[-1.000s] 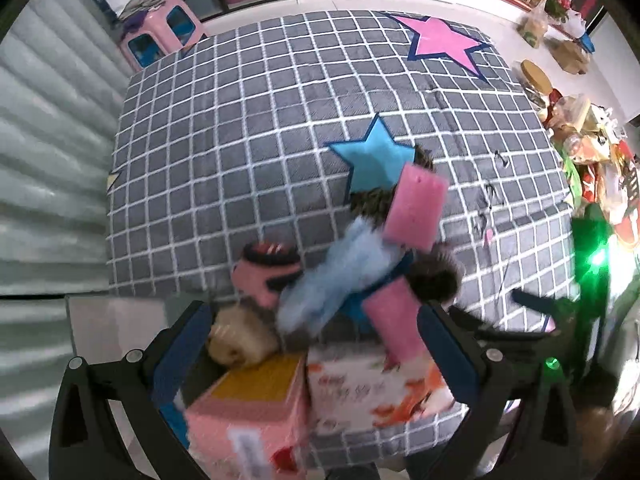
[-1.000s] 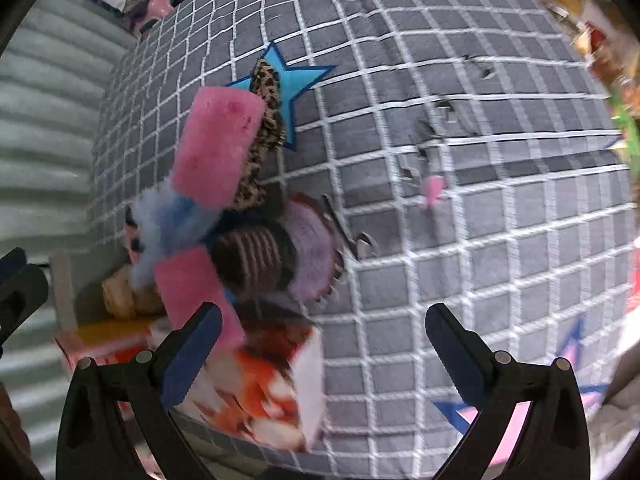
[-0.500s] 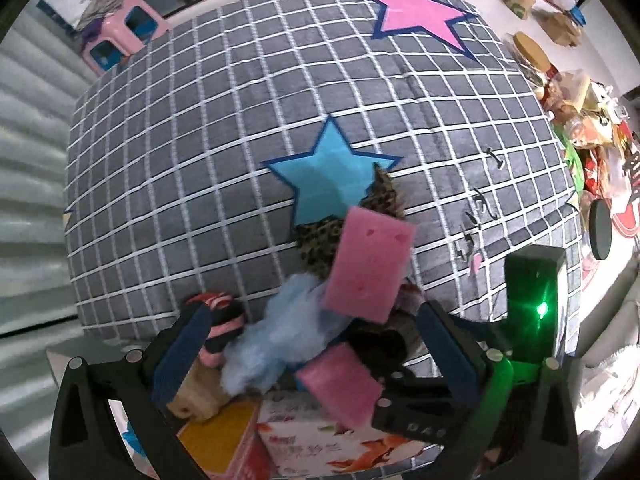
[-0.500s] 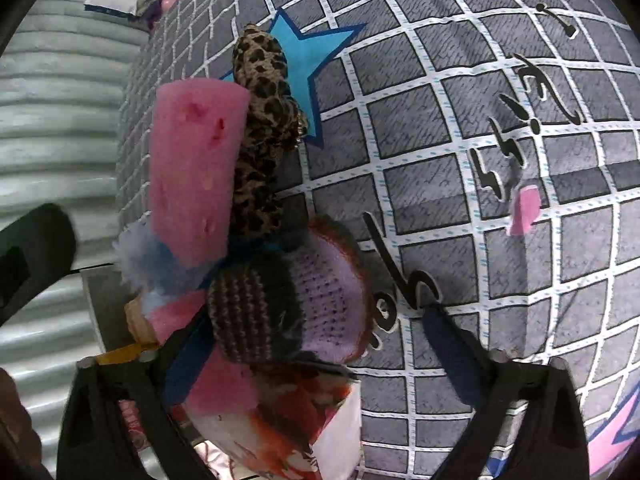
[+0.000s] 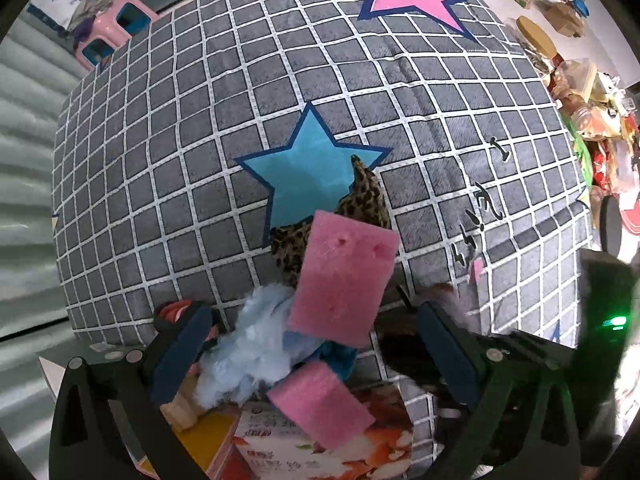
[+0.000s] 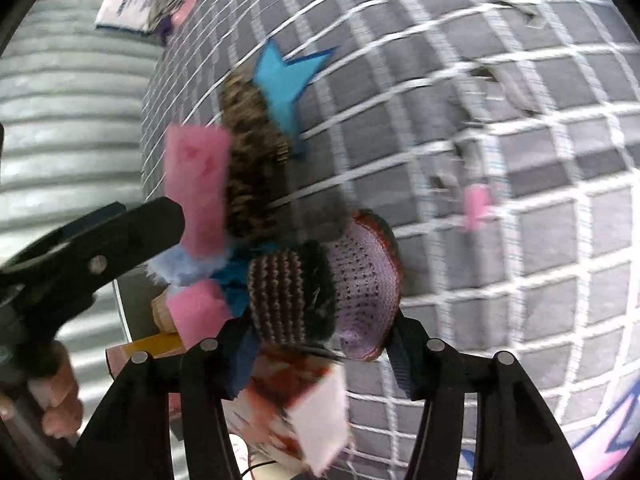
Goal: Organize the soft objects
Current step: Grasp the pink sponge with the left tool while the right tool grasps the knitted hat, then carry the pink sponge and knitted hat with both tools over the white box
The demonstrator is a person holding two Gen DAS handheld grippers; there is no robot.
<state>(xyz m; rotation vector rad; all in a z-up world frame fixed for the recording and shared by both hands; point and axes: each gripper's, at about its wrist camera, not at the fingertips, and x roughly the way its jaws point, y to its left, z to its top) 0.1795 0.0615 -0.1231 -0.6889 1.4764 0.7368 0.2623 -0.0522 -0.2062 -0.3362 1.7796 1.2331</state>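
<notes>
A heap of soft things lies at the near edge of a grey checked bedspread [image 5: 200,160]. It holds a pink sponge [image 5: 340,276], a second pink sponge [image 5: 320,404], a pale blue fluffy piece [image 5: 248,344] and a leopard-print cloth [image 5: 360,200]. My left gripper [image 5: 316,356] points straight down over the heap, open, with the blue fluff and sponges between its fingers and untouched. A purple and striped knitted piece [image 6: 320,280] sits between the closing jaws of my right gripper [image 6: 320,356]. The pads stand at its sides, and no squeeze shows.
A printed tissue box [image 5: 360,452] and a yellow-topped box [image 5: 200,440] sit under the heap at the bed's edge. A pink stool [image 5: 116,28] stands beyond the far left corner. Cluttered packets [image 5: 592,92] line the right side. A hand [image 6: 60,396] holds the left gripper.
Both grippers have sunk towards the heap. The right jaws have narrowed from wide open to either side of the knitted piece. The left gripper has drifted so the upper pink sponge lies between its fingers.
</notes>
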